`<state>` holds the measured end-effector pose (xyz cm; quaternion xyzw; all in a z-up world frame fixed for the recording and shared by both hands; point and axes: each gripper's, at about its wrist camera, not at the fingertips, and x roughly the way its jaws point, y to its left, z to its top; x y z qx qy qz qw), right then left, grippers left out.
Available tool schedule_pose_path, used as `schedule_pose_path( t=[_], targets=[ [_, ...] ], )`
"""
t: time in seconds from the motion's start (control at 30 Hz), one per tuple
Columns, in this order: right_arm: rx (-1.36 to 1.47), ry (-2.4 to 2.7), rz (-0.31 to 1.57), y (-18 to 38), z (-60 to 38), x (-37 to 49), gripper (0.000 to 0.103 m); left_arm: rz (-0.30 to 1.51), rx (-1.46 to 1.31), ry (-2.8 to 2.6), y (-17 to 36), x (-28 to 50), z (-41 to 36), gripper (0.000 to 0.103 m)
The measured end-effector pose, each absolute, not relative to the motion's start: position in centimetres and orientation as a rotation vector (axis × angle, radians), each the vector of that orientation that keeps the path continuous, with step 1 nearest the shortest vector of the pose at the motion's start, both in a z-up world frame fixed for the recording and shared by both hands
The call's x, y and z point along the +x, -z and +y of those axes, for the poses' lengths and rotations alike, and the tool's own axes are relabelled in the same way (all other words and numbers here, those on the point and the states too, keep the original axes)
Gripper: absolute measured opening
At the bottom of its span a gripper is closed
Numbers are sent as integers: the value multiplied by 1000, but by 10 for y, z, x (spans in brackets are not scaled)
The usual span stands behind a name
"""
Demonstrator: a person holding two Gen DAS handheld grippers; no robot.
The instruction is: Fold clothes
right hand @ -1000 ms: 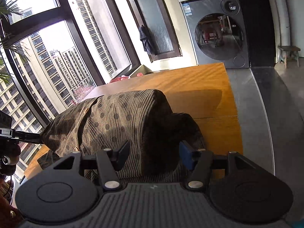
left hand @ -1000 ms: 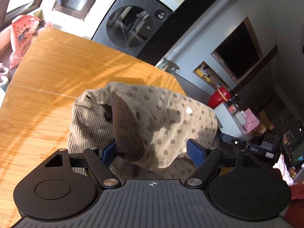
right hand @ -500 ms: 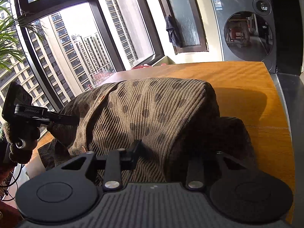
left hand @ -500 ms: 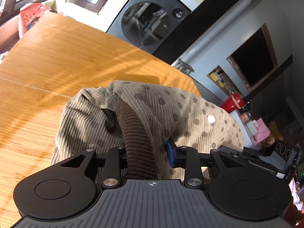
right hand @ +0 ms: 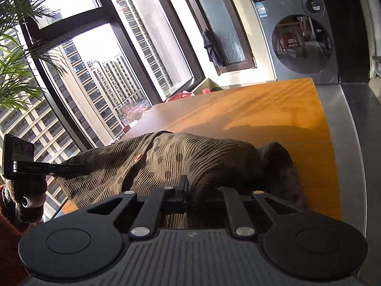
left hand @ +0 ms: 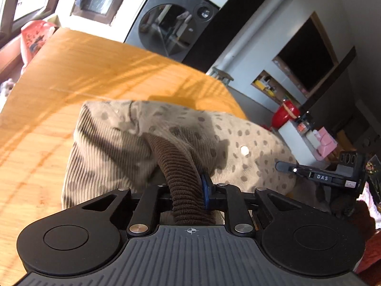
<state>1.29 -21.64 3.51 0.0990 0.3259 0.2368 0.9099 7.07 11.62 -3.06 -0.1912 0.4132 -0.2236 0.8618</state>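
Both grippers pinch one beige corduroy garment with brown dots above a wooden table.

The left gripper [left hand: 187, 191] has its fingers clamped on the garment's dark brown ribbed cuff [left hand: 181, 166], which runs straight up between them. The right gripper [right hand: 202, 194] is closed on a shadowed fold of the same beige dotted corduroy garment [left hand: 147, 128]; its right fingertip is buried in the cloth. The garment stretches sideways between the two grippers, its long axis across the near edge of the orange-brown wooden table [left hand: 71, 71], bunched and partly draped over that edge. Its lower parts are hidden behind the gripper bodies, so its full shape cannot be made out. A grey front-loading washing machine [right hand: 297, 33] stands beyond the table's far end.
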Motion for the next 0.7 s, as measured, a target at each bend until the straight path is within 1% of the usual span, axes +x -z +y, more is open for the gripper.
schedule_pose_path(
  t=[0.03,0.07,0.1,0.13,0.17,0.2,0.23,0.27,0.3,0.33,0.37,0.4,0.5,0.57,0.67,0.7],
  targets=[
    [183,-462,692,-24,-216,14,14,895,-392,454,39,73,118,28],
    [161,-435,712,-14,-215,15,20,896,-393,460,38,73,120,28],
    [139,-409,732,-3,-215,16,32,868,-374,464,28,71,123,30],
    [125,-393,738,1,-215,17,36,834,-347,466,18,69,126,40],
    [126,-396,719,-7,-218,17,37,785,-338,480,5,66,129,57],
    [123,-397,694,-15,-221,17,43,731,-332,496,-8,63,133,65],
    [114,-391,658,-25,-223,16,58,681,-349,524,-19,59,135,77],
    [113,-386,618,-35,-226,16,69,641,-372,556,-28,57,135,86],
    [111,-381,578,-45,-228,16,86,604,-398,590,-34,56,134,91],
    [122,-387,540,-54,-230,17,99,564,-434,630,-39,57,129,100],
    [155,-411,506,-59,-230,19,103,538,-468,659,-38,60,123,102],
    [202,-441,478,-63,-229,22,103,534,-506,682,-35,68,114,103],
    [414,-547,459,-51,-219,43,103,656,-595,681,-7,95,90,103],
    [502,-567,503,-29,-209,63,103,776,-650,624,24,114,80,103],
    [485,-513,656,13,-190,86,103,823,-740,610,52,131,84,103],
    [454,-501,675,24,-184,90,103,829,-765,619,56,136,88,103]
  ],
)
